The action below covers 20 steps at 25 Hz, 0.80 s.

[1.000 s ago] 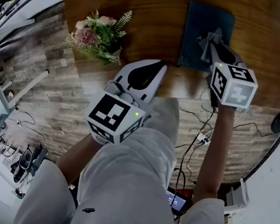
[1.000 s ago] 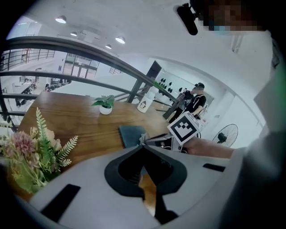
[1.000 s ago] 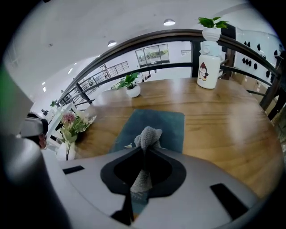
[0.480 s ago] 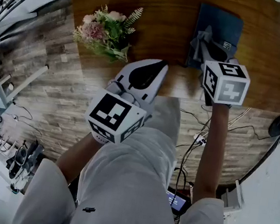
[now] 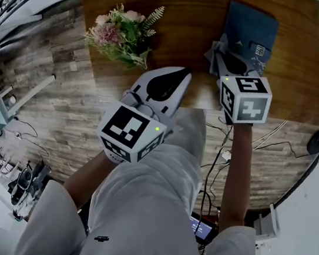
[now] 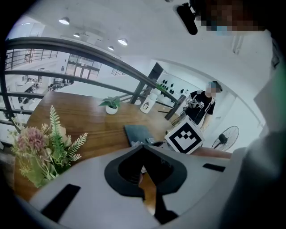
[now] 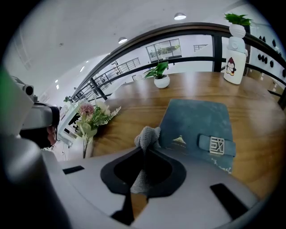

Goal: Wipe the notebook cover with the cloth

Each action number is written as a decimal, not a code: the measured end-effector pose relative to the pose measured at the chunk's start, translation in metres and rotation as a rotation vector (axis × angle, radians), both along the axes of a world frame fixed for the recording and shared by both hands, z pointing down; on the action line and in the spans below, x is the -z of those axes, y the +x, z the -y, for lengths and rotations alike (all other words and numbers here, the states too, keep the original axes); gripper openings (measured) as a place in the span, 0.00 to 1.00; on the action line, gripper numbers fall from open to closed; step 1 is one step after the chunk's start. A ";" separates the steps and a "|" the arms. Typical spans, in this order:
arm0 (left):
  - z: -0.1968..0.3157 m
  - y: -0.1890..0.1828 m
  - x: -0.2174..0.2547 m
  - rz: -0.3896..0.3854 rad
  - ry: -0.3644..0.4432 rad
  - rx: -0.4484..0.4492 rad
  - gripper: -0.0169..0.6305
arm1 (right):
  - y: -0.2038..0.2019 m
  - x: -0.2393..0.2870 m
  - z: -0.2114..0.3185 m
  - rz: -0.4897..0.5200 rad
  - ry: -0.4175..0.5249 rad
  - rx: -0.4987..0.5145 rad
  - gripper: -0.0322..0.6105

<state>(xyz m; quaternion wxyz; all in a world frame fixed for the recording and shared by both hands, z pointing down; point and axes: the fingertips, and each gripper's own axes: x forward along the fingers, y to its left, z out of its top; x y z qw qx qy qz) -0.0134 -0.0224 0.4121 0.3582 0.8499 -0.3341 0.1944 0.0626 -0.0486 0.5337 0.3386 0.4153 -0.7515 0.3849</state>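
At the near edge of the brown wooden counter (image 5: pixel 182 14), clamps a grey knitted cloth (image 7: pixel 147 136) between the closed jaws of the right hand-held gripper (image 7: pixel 144 154) and sets it at the left edge of the flat dark blue notebook (image 7: pixel 196 120). Keeps the left hand-held gripper (image 6: pixel 144 156) closed, empty, near the pink-flower bouquet (image 5: pixel 117 34).

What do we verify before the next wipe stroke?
1. Cloth gripped: ok. The right claw is shut on it.
2. Cloth touching the notebook: cannot tell. It sits at the cover's near left edge, and contact is unclear.
3. Notebook closed and flat on the table: ok.
4. Left claw out of the way: ok. It is shut, empty, and near the table edge, off the notebook.
5. Flowers clear of the stroke: ok. They stand apart, to the left.
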 end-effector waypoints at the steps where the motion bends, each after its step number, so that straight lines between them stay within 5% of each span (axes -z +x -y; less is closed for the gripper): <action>1: -0.001 0.000 0.000 0.001 0.000 -0.002 0.06 | -0.002 0.000 -0.003 0.003 0.001 0.001 0.10; 20: -0.002 0.013 -0.005 0.007 -0.007 -0.032 0.06 | 0.063 -0.007 -0.031 -0.031 -0.010 -0.084 0.10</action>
